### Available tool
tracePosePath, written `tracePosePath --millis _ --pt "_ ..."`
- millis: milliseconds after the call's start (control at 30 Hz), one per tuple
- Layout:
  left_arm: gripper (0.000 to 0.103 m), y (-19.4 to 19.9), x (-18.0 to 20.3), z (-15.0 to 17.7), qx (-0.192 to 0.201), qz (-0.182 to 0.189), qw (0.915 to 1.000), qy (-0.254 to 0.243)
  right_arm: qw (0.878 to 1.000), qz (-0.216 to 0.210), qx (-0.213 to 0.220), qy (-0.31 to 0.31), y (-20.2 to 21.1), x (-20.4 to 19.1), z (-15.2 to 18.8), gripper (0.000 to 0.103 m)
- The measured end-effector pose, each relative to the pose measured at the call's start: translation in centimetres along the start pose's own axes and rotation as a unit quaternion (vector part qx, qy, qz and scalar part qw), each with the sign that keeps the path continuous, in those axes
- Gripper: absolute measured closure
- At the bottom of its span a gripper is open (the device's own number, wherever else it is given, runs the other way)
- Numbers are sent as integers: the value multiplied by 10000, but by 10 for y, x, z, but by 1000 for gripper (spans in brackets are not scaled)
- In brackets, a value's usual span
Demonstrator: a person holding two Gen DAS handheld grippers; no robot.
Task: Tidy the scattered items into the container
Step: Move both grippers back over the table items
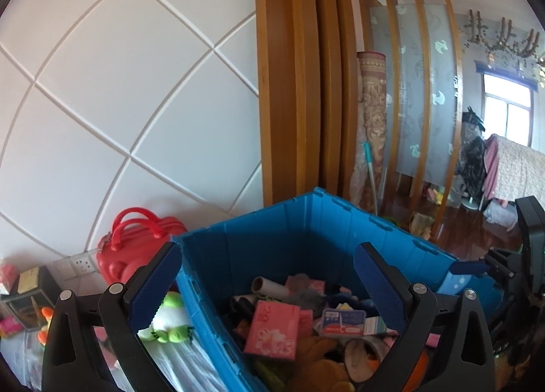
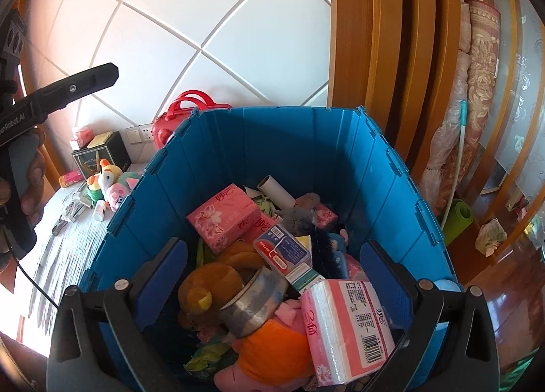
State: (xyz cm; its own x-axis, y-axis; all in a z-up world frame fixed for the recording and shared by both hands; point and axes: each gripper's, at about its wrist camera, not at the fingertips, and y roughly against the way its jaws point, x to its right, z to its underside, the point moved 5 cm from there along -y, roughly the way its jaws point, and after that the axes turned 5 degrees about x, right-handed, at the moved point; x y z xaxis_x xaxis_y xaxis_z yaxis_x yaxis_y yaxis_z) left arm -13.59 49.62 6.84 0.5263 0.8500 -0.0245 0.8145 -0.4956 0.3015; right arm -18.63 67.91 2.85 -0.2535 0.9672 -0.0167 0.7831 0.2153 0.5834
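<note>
Plainly, the deep blue plastic crate [image 2: 306,153] is the thing everything must end up in, and it stands on the pale striped surface [image 2: 64,255] with its back corner near the white panelled wall [image 2: 204,17]. It is already well filled: pink tissue boxes [image 2: 224,215], a wrapped pink tissue pack [image 2: 347,317] at the near edge, a roll of clear tape [image 2: 255,303], a brown plush toy [image 2: 207,286], a cardboard tube [image 2: 276,192] and a small blue-and-white box [image 2: 284,249] lie heaped together. The right tool [image 2: 272,276] hangs over the open top with its blue-padded jaws spread wide and nothing between them; the left tool [image 1: 269,286] sits at the crate's left wall, its jaws likewise wide apart and empty. My judgement is that a drop has been made and the next fetch is due. To do it well, lift clear of the rim before swinging out, so no pad catches the crate wall, then go left to the plush animals [image 2: 109,184] and the small white bottle [image 2: 98,209] lying beside the crate, taking one piece at a time across its narrow width. A red toy case [image 2: 190,116] and a dark box [image 2: 98,157] stand further back by the wall.
</note>
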Motion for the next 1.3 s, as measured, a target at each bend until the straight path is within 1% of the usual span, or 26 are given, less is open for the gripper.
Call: tracePosePath --millis 100,200,300,433,667,800,933,1000,1067,1167,1300 --pt "1 22 -16 6 19 -163 9999 51 9998 -43 85 172 3 -18 -5 0" --pt "1 47 -37 15 14 -351 9993 122 9993 -188 154 289 6 -43 -9 0" --pt "1 74 -60 27 31 -564 9983 147 9984 -320 226 416 9 -72 -12 0" --pt "1 108 -95 48 -55 -784 9966 248 9972 -479 263 515 11 -115 -13 0" --pt "1 165 -171 87 -151 -1197 9914 508 9930 -778 268 851 11 -200 -14 0" --pt "1 191 -225 116 -295 -1570 9849 672 9891 -1065 240 988 3 -255 -12 0" --pt "1 218 -289 152 -438 -1929 9773 760 9837 -1241 105 1296 -18 -315 -1 0" --pt "1 231 -323 174 -562 -2042 9742 785 9841 -1184 14 1327 -33 -343 3 0" --pt "1 240 -358 197 -712 -2071 9720 849 9862 -1117 -36 1219 -49 -367 6 0" --pt "1 246 -402 229 -871 -2129 9698 809 9881 -1084 -74 1090 -78 -405 14 0" --pt "1 243 -458 273 -1009 -2252 9653 853 9881 -1009 -302 1124 -130 -450 30 0"
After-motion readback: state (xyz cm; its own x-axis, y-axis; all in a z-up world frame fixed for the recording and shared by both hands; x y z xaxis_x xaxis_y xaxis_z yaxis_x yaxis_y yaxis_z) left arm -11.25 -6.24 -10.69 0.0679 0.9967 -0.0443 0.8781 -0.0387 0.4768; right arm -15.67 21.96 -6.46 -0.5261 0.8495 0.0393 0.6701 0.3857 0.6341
